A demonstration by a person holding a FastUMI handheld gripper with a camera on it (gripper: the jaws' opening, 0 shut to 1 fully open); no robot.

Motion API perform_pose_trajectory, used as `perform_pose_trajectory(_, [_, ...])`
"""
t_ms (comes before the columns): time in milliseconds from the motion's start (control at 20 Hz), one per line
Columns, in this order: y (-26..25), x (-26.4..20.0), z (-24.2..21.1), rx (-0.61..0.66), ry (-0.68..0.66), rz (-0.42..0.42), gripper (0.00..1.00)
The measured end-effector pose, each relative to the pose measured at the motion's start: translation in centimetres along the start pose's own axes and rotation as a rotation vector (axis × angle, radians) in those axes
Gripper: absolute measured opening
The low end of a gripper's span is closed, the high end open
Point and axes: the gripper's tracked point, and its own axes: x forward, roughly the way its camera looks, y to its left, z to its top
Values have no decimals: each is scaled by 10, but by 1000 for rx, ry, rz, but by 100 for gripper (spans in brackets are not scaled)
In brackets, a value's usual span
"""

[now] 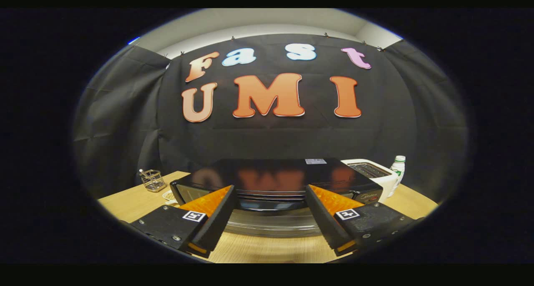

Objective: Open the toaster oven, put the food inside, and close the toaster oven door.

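gripper open, 2 fingers spread | level, facing toaster oven front | door shut

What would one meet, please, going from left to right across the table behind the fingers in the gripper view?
Wire basket → black toaster oven, door shut, just ahead of the open hand-held gripper → white toaster → small bottle.
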Motion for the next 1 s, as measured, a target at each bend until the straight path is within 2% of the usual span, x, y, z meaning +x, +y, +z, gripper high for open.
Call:
perform_pose_trajectory(50, [3, -1, -1, 15, -6, 16, 97])
perform_pose_trajectory(150, [3, -7, -5, 4, -4, 35, 91])
perform_pose_trajectory(300, [6, -26, -7, -5, -41, 64, 89])
perform_pose_trajectory(450, [7, -48, -18, -20, -67, 90, 73])
perform_pose_trajectory(600, [9, -71, -32, -59, -26, 108, 64])
perform_pose_trajectory(800, [10, -94, -66, -102, 71, 134, 64])
perform_pose_trajectory(1000, [14, -111, -100, -83, 193, 186, 64])
